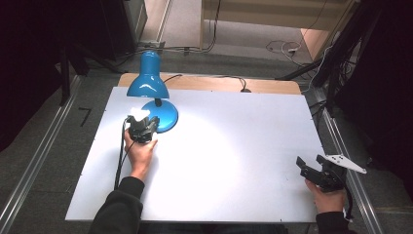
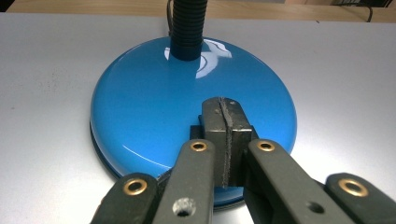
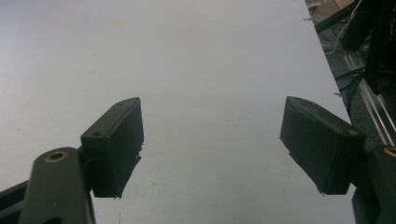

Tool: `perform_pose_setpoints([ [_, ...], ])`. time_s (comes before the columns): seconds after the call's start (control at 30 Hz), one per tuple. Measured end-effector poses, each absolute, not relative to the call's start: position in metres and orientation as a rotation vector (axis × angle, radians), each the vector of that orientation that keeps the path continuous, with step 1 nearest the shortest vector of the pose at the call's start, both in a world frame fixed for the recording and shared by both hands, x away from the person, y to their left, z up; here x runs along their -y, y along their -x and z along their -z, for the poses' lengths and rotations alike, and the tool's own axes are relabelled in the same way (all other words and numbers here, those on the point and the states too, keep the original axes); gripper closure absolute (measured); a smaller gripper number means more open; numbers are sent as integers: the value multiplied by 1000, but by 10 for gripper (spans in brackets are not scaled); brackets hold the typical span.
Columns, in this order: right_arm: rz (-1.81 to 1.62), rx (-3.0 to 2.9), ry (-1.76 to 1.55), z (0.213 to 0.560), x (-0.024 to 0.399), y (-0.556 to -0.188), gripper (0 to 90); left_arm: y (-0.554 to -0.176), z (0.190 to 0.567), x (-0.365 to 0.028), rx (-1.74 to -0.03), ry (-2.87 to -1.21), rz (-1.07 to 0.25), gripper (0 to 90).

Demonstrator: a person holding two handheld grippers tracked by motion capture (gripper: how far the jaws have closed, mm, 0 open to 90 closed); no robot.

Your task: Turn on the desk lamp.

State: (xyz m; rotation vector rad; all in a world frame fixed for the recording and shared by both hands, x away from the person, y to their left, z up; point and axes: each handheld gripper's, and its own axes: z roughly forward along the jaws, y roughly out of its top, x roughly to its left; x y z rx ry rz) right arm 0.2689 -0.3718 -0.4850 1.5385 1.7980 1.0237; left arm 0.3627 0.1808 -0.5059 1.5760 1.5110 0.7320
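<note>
While the left tool (image 1: 142,127) rests over the near edge of the blue lamp base (image 2: 154,102), its jaws stand pressed together with nothing between them, as the left gripper view shows the two pads meeting along a single seam above the glossy dome. Such a clenched tip, set down on the base and not around it, suggests a pressing or steadying contact, perhaps toward a switch, though no switch can be made out. The desk lamp (image 1: 148,78) stands at the far left of the white worktop (image 1: 234,146), its shade tilted toward the person and casting a bright pool of light across the surface; a ribbed black neck (image 2: 187,28) rises from the far side of the base. The right tool (image 1: 311,168) is held low at the near right corner of the worktop, well apart from the lamp, its jaws spread wide and released over bare surface, which reads as idle waiting. A black cable (image 1: 120,156) trails from the left tool along the forearm. Nothing lies between either tool and the lamp. Beyond the worktop, loose floor cables (image 1: 282,48) and dark stands sit clear of the working area.
</note>
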Motion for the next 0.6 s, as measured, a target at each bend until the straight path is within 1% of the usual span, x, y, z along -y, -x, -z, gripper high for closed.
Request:
perform_pose_setpoints([
  [0.47, -1025, -1799, -1544, 485, 372, -269, 198, -361, 502, -183, -1510, -1526, -697, 900],
  [0.5, -1025, -1799, -1543, 485, 372, -269, 198, -361, 501, -183, -1511, -1525, -696, 873],
  [0.53, -1025, -1799, -1543, 485, 372, -269, 198, -361, 501, -183, -1512, -1522, -698, 873],
  [0.6, -1026, -1799, -1541, 485, 372, -269, 198, -360, 500, -184, -1515, -1517, -699, 822],
])
